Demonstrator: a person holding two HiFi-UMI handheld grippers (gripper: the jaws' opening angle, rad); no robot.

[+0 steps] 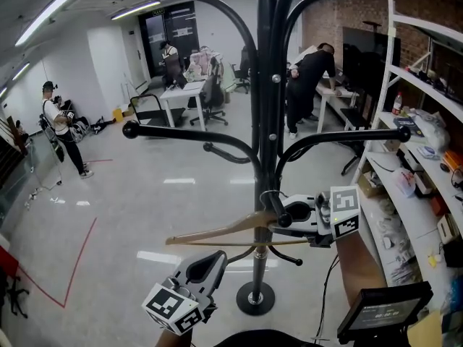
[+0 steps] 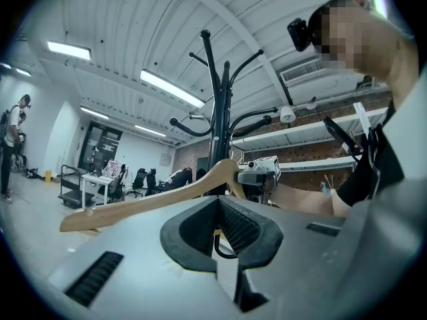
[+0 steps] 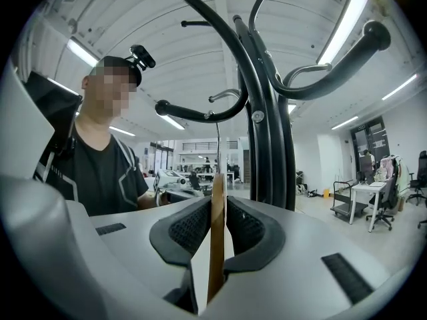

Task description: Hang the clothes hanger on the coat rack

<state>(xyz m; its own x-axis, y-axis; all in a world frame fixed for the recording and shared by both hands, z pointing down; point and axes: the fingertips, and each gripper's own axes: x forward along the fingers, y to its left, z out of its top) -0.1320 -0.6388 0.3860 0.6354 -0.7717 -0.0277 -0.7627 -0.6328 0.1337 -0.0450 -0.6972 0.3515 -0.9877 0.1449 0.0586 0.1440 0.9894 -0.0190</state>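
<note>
The black coat rack (image 1: 264, 121) stands right in front of me, its curved arms spreading left and right. A wooden clothes hanger (image 1: 224, 231) hangs level beside the pole at waist height, its thin metal hook (image 1: 268, 194) close to the pole. My right gripper (image 1: 283, 217) is shut on the hanger's wood near the neck; in the right gripper view the board (image 3: 216, 245) stands edge-on between the pads. My left gripper (image 1: 215, 257) is open just below the hanger's left half, holding nothing. From the left gripper (image 2: 220, 229) I see the hanger (image 2: 153, 197) above its jaws.
The rack's round base (image 1: 255, 297) rests on the glossy floor. White shelves (image 1: 405, 172) full of small items run along the right, with a monitor (image 1: 380, 313) at bottom right. Desks, chairs and several people stand far back. Red tape (image 1: 81, 255) marks the floor at left.
</note>
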